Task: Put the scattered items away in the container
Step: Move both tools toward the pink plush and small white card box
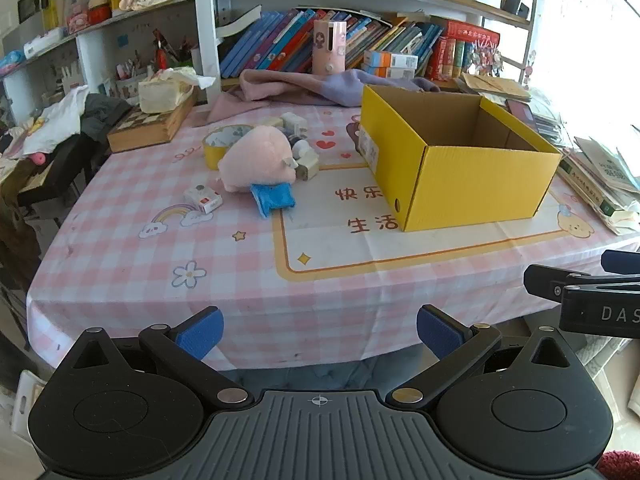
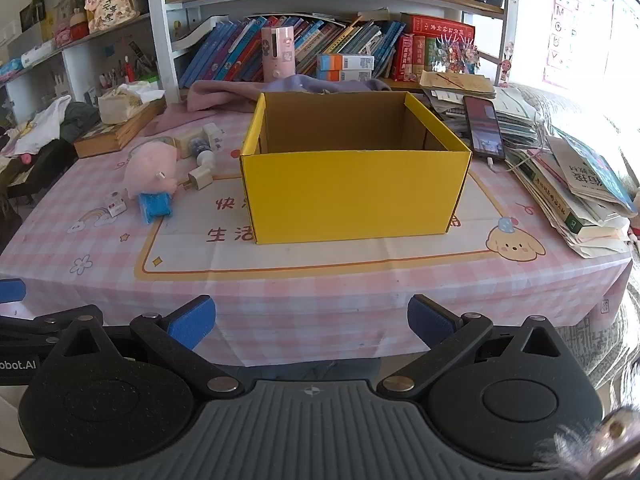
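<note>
Tabletop (image 1: 224, 280) carries our yellow box (image 2: 352, 196), open-topped and empty, right of centre. Left of it we note the scattered items: pink plush pig (image 1: 258, 158), blue packet (image 1: 274, 200) touching it, tape roll (image 1: 218, 146), small carton (image 1: 203, 199), white chargers (image 2: 198, 178). Left hand-held gripper (image 1: 320, 334) and right hand-held gripper (image 2: 312, 322) both spread wide, holding nothing, short of the near edge.

plush pig (image 1: 256, 158) left of box (image 1: 480, 184)

place: home study or child's room | evidence: bookshelves (image 2: 320, 36) packed with children's books; pink cartoon tablecloth (image 2: 360, 280); alphabet poster (image 2: 576, 20); heaped clothes (image 1: 60, 120)
</note>
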Demonstrator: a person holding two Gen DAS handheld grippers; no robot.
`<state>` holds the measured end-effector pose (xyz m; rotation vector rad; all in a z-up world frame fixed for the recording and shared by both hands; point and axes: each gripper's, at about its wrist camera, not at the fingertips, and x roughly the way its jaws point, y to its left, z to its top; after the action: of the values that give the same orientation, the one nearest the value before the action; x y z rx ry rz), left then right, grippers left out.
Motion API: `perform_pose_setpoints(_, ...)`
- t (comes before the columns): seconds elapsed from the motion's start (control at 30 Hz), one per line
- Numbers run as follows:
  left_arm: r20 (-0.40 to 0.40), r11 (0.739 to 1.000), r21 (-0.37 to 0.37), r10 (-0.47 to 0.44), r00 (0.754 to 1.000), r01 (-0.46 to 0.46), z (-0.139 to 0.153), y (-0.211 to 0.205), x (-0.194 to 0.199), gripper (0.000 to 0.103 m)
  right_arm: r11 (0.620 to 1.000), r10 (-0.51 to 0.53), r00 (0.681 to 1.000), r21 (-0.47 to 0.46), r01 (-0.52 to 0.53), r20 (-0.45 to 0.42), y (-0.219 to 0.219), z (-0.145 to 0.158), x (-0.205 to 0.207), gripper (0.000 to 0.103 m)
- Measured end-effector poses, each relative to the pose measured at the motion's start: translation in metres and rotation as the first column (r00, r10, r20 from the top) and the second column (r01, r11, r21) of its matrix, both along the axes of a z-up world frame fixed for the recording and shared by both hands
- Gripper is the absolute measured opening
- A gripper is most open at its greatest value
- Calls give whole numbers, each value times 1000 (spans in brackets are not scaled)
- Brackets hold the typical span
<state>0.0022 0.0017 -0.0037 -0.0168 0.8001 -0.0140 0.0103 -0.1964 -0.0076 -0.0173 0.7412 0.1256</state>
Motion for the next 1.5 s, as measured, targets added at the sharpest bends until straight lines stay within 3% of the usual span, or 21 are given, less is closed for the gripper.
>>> perform_pose_setpoints(1.5, 25, 999, -36, 35, 999, -34, 3, 29, -8, 103, 998, 55, 998, -42, -54, 18, 29, 8, -2, 103)
